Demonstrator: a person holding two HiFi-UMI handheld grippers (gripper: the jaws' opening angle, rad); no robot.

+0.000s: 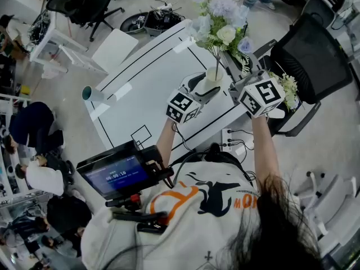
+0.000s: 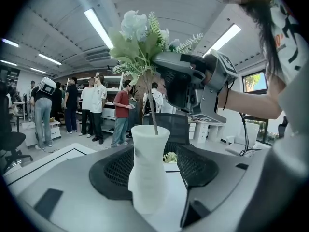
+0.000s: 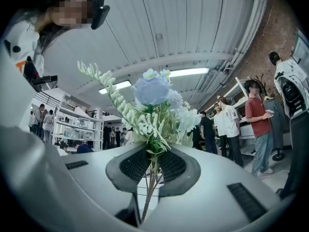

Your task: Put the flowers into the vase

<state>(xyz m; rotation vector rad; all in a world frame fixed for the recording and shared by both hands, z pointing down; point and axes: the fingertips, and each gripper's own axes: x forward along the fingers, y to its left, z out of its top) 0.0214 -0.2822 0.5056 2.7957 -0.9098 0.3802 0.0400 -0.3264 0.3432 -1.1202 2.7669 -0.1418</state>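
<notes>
1. Standing upright on the white table (image 1: 146,77), the vase (image 2: 147,168) sits between the jaws of the left gripper (image 1: 201,88). Those jaws are spread wide, one pad to each side of the vase, with a clear gap on at least one side. I judge that nothing is gripped.
2. The right gripper (image 3: 153,166) is pinched onto the stems of the flowers (image 3: 154,105), just below the foliage and directly above the vase.
3. Governing relation: the stems' long axis runs near vertical, close to in line with the vase. The lower end passes into the vase mouth, while the blooms stand well above the rim.
4. The right gripper is the nearer to the flowers and carries them. The left gripper is the nearer to the vase body.
5. Judgement: what remains is a straight lowering along the stem axis, then a release. A tilt could tip the vase, as it is not held.
6. View differences:
   - The left gripper view alone shows the stem entering the vase mouth.
   - The right gripper view shows the pinch but almost nothing of the vase.
   - The head view alone shows a second bunch (image 1: 289,89) lying right of the vase on a chair (image 1: 315,55).
</notes>
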